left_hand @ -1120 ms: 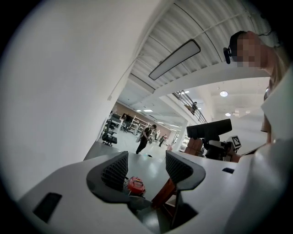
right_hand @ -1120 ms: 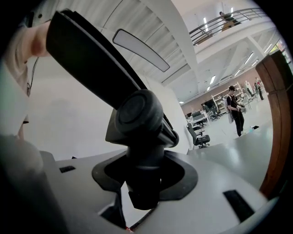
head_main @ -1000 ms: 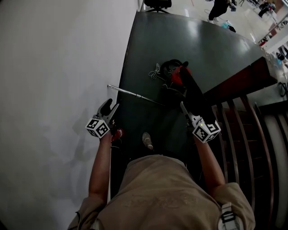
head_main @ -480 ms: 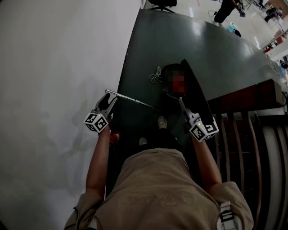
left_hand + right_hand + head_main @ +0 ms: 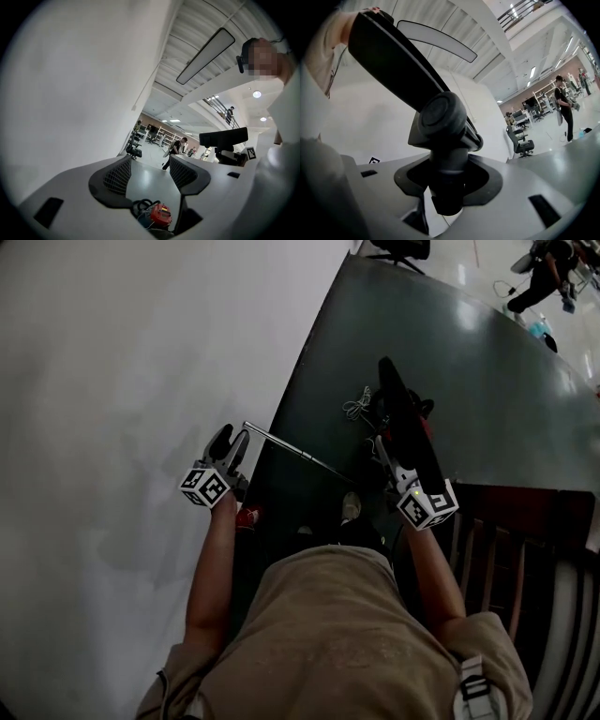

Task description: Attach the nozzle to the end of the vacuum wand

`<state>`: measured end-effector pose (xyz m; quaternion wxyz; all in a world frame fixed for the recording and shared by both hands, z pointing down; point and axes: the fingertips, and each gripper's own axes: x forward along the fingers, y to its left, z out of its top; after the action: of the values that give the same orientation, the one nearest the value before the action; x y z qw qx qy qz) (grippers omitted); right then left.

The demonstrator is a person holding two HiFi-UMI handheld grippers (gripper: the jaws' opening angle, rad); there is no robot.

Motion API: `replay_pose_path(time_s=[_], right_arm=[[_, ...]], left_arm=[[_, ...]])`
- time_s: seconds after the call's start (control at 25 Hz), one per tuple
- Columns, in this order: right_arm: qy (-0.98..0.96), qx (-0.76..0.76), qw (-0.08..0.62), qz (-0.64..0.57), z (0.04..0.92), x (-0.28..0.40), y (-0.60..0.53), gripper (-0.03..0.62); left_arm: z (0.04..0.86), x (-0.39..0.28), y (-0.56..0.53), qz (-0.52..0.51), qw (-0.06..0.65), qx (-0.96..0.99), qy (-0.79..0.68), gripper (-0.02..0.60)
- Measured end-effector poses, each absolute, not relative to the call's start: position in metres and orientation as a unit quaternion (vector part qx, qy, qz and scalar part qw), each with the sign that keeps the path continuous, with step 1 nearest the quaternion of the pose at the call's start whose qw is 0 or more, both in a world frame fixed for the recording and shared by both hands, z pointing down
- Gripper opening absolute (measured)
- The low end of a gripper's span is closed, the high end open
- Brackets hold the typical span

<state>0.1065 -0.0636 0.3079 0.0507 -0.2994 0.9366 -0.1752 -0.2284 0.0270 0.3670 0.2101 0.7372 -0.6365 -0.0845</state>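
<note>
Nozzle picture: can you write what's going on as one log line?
right gripper: shut on nozzle neck | left gripper: open, empty, near wand tip | nozzle and wand: not yet joined

Black nozzle [image 5: 405,423] in right claw [image 5: 384,451]; thin silver wand [image 5: 281,442] flat just left of it.

The vacuum [image 5: 161,214] only peeks out low between the left gripper's [image 5: 149,176] jaws, and the gripper's own body hides the rest. In the head view the nozzle [image 5: 403,418] covers most of it, and the wand's [image 5: 281,441] right end gets lost in there. The far people [image 5: 563,105] are too small to make out.
</note>
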Motion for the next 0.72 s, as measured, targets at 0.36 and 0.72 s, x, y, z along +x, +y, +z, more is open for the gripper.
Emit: replay_pose_path(time_s=[0.36, 0.72], right_arm=[[0.947, -0.232, 0.038, -0.219, 0.335, 0.078, -0.100, 0.172], [0.955, -0.186, 0.006, -0.231, 0.349, -0.010, -0.109, 0.172]], left_arm=[[0.391, -0.262, 0.042, -0.101, 0.221, 0.665, -0.706, 0.268], [0.511, -0.315, 0.033, -0.102, 0.303, 0.636, -0.702, 0.268]])
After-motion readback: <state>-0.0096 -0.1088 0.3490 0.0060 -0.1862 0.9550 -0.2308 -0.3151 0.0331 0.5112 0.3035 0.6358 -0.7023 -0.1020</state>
